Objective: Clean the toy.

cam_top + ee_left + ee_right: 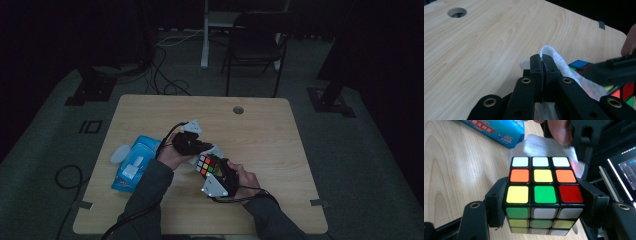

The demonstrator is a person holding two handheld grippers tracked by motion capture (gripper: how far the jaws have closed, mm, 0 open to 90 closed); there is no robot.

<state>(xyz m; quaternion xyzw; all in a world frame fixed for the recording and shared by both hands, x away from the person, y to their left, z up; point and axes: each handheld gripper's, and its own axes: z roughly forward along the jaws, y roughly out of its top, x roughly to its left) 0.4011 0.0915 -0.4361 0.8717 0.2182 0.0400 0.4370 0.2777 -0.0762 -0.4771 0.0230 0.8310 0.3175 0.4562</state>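
Wipe (559,62) (lower part) behind jaws.

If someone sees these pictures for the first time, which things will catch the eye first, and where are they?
The colourful puzzle cube stands out most: the right tongs clamp it by two opposite sides, near the front middle of the wooden table. Next comes the white wipe pinched in the closed left tongs, right beside the cube. A blue pack of wipes lies at the table's left side.
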